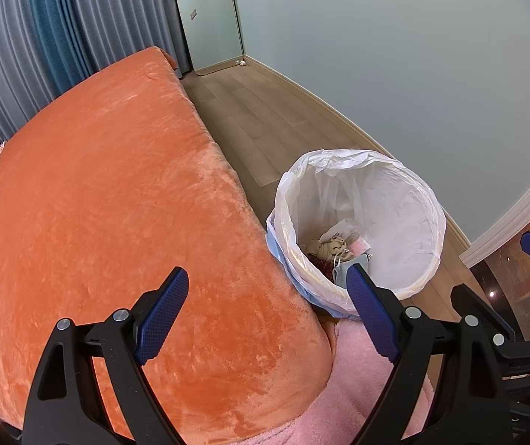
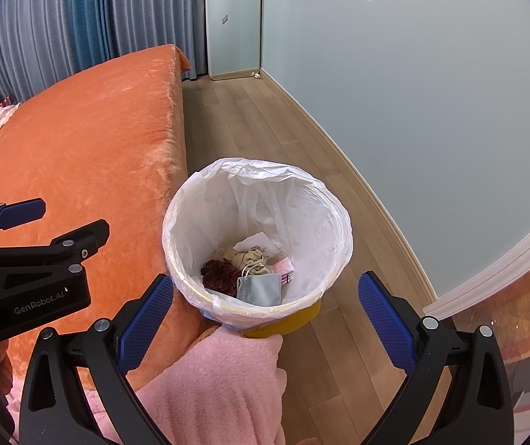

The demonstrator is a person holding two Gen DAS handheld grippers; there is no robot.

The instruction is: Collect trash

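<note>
- Right wrist view looks down on the trash bin (image 2: 257, 244), a yellow bin lined with a white plastic bag (image 2: 302, 222) that folds over its rim.
- Standing on the wooden floor (image 2: 265, 129), the bin is just beside the edge of the bed, which is covered by an orange blanket (image 2: 90, 141).
- Inside the bin lie a grey pouch (image 2: 259, 289), a dark red fuzzy piece (image 2: 218, 272), a beige crumpled item (image 2: 246, 257) and some white paper (image 2: 259, 243).
- Right tongs (image 2: 265, 306) stand wide with nothing between the blue pads; they hang above the near rim of the bin.
- Left tongs (image 1: 268, 306) are also wide and empty, over the orange blanket at the bed's edge, to the left of the bin; one blue pad overlaps the near rim of the bin in the left wrist view.
- Pink fluffy fabric (image 2: 213, 382) lies below the bin in both views, reaching up to its near side.
- Behind the bin, a pale blue wall (image 2: 413, 92) runs along the floor; blue and grey curtains (image 2: 79, 11) hang beyond the far end of the bed.
</note>
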